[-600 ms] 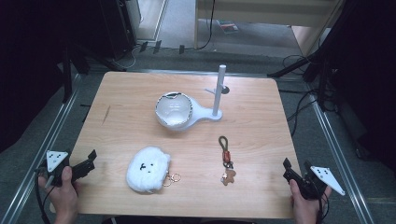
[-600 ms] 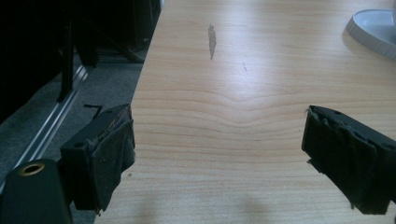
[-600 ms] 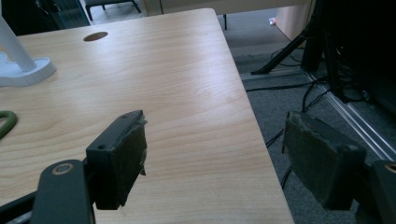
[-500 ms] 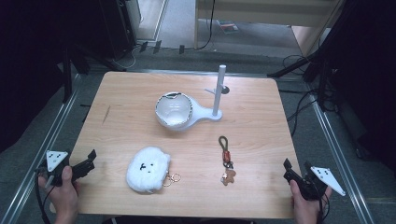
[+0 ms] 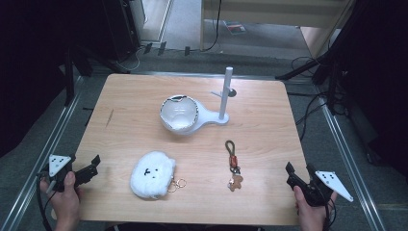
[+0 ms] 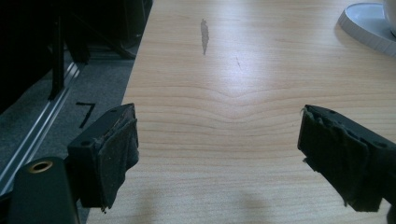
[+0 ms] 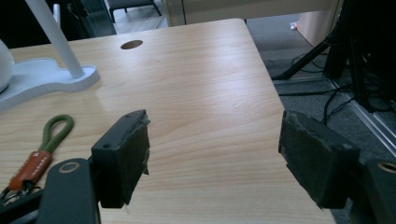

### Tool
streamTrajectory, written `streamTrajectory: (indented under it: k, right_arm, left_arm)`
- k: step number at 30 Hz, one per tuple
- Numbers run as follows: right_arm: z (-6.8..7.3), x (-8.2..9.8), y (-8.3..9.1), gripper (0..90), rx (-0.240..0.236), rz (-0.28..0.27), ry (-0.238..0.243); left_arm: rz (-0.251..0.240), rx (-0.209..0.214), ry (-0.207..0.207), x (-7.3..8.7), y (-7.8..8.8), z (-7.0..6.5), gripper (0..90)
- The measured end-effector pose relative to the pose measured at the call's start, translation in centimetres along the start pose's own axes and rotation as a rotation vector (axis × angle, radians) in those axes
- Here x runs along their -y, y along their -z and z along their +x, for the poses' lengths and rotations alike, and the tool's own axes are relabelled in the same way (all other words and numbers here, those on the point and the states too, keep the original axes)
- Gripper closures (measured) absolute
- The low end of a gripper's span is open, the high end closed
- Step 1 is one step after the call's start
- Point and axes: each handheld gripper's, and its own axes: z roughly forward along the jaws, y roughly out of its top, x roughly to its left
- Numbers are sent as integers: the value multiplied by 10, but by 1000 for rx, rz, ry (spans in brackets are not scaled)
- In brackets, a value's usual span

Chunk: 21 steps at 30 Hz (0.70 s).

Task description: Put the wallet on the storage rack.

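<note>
The left gripper [image 5: 91,166] and right gripper [image 5: 291,174] sit at the table's [image 5: 269,202] near corners — jaws wide, holding nothing. Bare wood separates them from the plush keychain [image 5: 152,173] and the green-loop keychain [image 5: 233,163].

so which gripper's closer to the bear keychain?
Right. The right gripper sits just right of the bear keychain; the left gripper is across the table, beyond the white plush.
</note>
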Motion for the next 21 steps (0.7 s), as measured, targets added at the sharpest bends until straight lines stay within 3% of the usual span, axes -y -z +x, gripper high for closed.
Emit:
streamTrajectory:
  k: [4,11,19,21]
  right_arm:
    - [10,-2,-1,265,4,-1,15]
    - [29,-10,0,266,-50,7,7]
    - [61,-19,-1,261,-115,31,67]
    - [74,-22,-2,256,-143,53,80]
  left_arm:
    - [6,-1,-4,0,-1,0,131]
    - [6,1,0,0,-1,0,132]
    - [3,4,7,0,-1,1,137]
    - [3,11,9,0,0,1,138]
